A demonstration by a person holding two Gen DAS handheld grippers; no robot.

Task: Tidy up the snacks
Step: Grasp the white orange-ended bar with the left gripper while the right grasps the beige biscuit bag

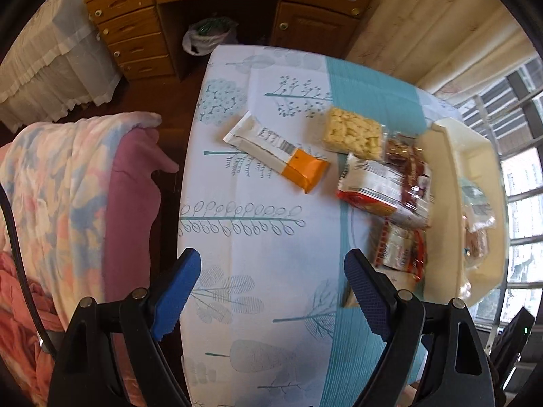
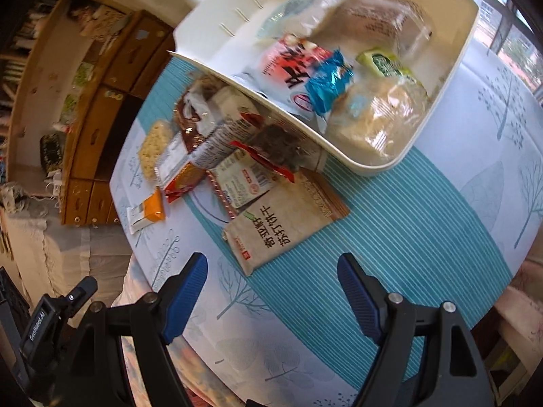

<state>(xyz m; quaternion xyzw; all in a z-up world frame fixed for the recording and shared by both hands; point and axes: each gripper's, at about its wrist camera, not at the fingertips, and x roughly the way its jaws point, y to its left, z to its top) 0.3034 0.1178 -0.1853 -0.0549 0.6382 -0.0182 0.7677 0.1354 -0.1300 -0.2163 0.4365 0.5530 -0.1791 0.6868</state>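
A cream basket stands on the table, filled with several snack packets. Loose snacks lie beside it on the cloth: a beige cracker pack, a white-and-orange bar, a clear pack of yellow crackers, and red-and-white packets. My left gripper hangs open over bare cloth, short of the bar. My right gripper is open too, just below the beige pack, nothing between its blue fingers. In the left wrist view the basket lies at the right.
The table wears a white-and-teal leaf cloth. A chair draped with a flowered blanket stands at its left edge. A wooden desk with drawers and a bagged bin stand beyond. Windows line the right.
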